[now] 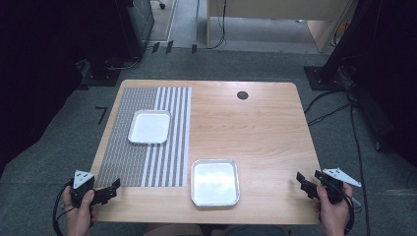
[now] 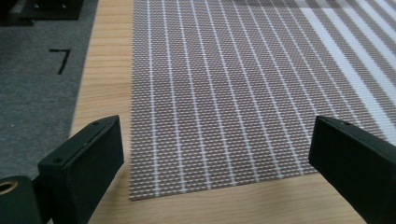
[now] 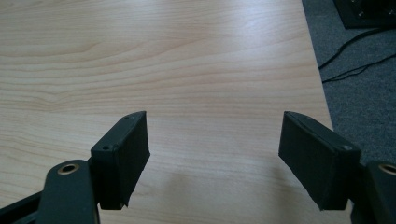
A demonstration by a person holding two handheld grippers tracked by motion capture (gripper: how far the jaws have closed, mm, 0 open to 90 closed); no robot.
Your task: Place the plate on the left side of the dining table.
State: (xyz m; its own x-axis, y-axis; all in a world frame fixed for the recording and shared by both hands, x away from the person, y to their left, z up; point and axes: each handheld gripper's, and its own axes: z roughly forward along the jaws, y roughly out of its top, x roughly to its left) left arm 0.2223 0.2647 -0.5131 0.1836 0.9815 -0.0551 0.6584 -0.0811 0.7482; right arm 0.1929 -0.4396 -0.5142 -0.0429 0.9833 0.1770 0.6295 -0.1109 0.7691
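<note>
My left gripper (image 1: 114,187) hovers at the table's near left corner, held in a hand, jaws wide apart with nothing between them. In the left gripper view its jaws (image 2: 215,158) frame the near edge of a woven striped placemat (image 2: 243,93). My right gripper (image 1: 301,181) is at the near right edge of the table, open and empty. Bare wood (image 3: 187,70) lies ahead of it (image 3: 215,154) in the right gripper view. A white square tray (image 1: 149,127) rests on the placemat (image 1: 147,162). A second, metal-rimmed tray (image 1: 215,182) sits near the front edge.
The wooden table (image 1: 255,128) has a round black cable hole (image 1: 242,95) at the back. Grey carpet surrounds the table, with black cables (image 1: 339,110) on the floor at the right and dark equipment stands at the back left.
</note>
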